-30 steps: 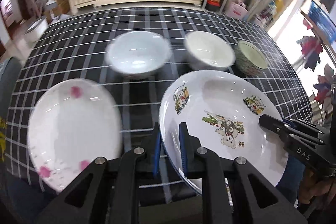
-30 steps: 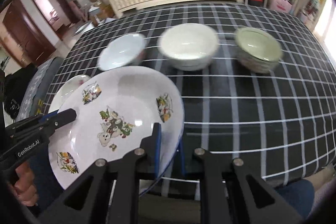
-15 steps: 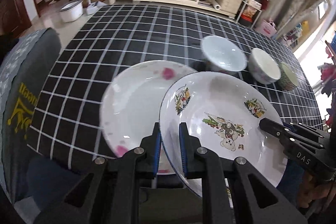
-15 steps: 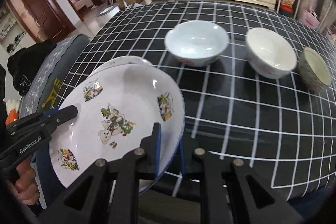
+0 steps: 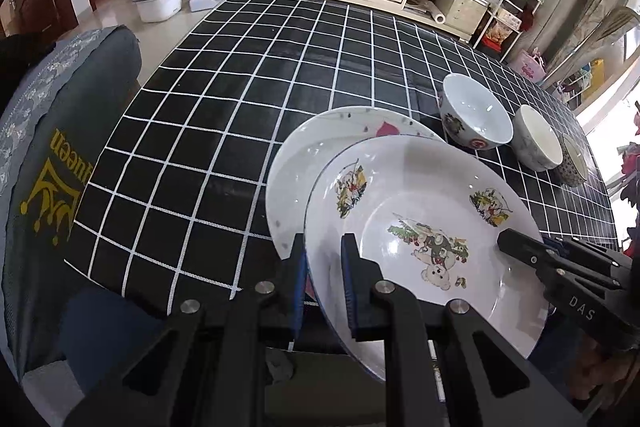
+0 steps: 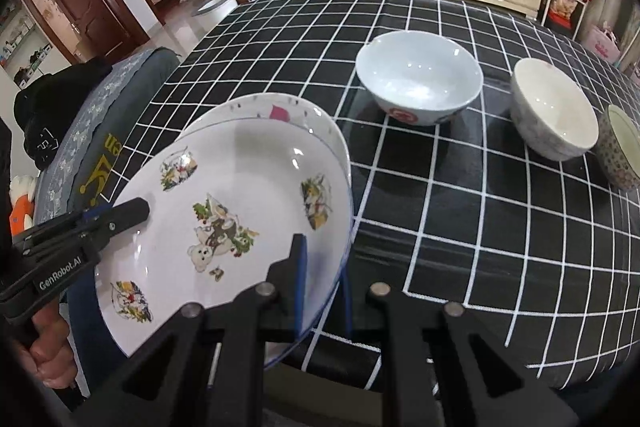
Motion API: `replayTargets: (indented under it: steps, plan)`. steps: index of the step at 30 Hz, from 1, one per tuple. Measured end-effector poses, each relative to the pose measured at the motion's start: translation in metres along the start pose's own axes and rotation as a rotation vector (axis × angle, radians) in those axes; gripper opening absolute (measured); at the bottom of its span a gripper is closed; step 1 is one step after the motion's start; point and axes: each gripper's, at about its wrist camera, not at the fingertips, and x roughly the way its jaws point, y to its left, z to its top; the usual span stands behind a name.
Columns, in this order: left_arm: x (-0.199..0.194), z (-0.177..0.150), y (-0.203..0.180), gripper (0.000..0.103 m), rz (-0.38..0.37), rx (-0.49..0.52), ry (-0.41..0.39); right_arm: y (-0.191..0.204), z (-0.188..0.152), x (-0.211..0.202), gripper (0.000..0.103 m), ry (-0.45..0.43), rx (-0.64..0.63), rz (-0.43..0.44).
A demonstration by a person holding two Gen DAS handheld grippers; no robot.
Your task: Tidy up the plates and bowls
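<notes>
While two plates (image 5: 420,195) overlap, three bowls (image 6: 420,79) stand beside.

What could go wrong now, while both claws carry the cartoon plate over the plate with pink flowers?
1. Each claw, left claw and right claw, pinches only the rim of the cartoon plate; it may slip or tilt.
2. Lowered unevenly, it could knock and chip the pink-flower plate beneath.
3. Both plates sit near the table edge; a push might send them off.
</notes>
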Motion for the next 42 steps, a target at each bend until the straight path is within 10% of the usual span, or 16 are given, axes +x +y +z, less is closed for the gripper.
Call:
replayTargets:
  steps: [42]
  plan:
    - [0.039, 0.010, 0.003, 0.014, 0.026, 0.006, 0.068, -0.001, 0.017, 0.030, 0.019, 0.040, 0.009, -0.046]
